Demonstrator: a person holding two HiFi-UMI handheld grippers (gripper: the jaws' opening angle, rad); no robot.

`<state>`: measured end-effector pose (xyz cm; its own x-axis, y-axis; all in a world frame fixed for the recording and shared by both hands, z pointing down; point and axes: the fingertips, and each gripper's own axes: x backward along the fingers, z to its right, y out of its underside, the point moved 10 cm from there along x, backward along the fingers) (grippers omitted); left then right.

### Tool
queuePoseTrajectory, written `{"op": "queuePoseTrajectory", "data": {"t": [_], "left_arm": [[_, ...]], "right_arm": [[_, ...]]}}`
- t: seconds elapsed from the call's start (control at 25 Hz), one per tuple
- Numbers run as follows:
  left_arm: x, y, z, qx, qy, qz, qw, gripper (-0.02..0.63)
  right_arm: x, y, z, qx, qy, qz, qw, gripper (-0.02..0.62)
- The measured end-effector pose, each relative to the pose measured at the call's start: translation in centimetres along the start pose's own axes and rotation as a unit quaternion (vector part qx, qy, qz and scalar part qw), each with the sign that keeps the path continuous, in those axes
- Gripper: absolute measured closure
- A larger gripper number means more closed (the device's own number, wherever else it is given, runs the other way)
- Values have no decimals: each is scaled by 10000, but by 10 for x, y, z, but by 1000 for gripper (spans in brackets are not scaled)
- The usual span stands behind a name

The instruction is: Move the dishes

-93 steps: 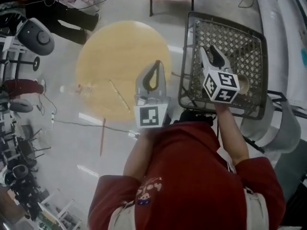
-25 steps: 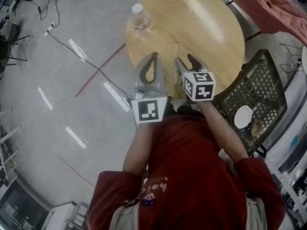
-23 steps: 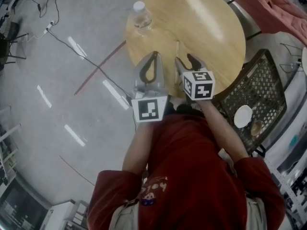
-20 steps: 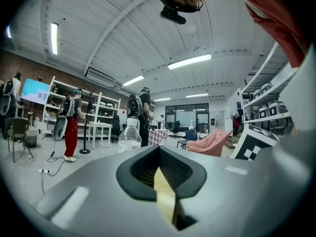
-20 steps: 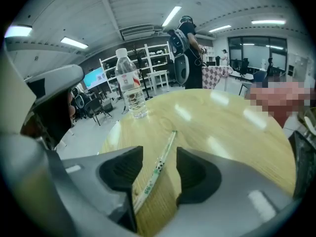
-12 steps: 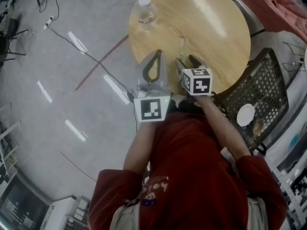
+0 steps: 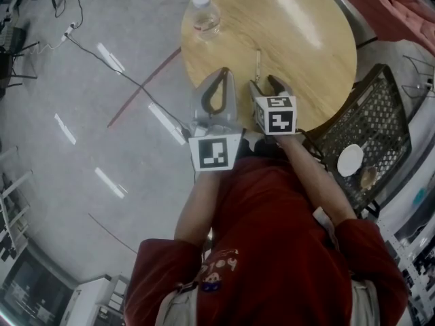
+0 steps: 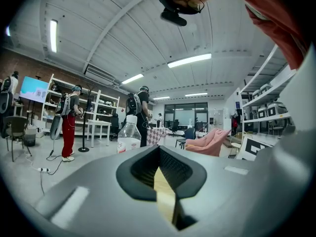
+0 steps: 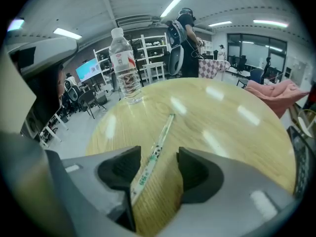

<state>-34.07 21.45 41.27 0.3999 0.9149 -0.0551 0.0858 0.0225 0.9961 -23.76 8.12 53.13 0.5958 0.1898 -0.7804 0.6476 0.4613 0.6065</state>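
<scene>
At desk [image 7: 299, 39] edge, right tongs [image 7: 266, 85], just spread wide, straddle near end of thin wrapped stick [image 9: 162, 135], lying toward 12 o'clock. Left tongs [image 7: 223, 73] closed, empty.

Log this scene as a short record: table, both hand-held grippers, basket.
table: round, wooden; bottle and thin stick on it
left hand-held gripper: shut, empty
right hand-held gripper: jaws just opened, apart around the stick's near end, not pressing
basket: beside table, holds a white plate
</scene>
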Motion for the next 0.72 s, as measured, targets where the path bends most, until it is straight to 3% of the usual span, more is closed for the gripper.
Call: {"op": "queuePoseTrajectory", "data": {"t": [0.72], "left_arm": [[-1, 1, 2, -44, 48, -62, 10000, 601]], "right_arm": [[5, -3, -8, 295, 85, -137, 9994, 423]]}}
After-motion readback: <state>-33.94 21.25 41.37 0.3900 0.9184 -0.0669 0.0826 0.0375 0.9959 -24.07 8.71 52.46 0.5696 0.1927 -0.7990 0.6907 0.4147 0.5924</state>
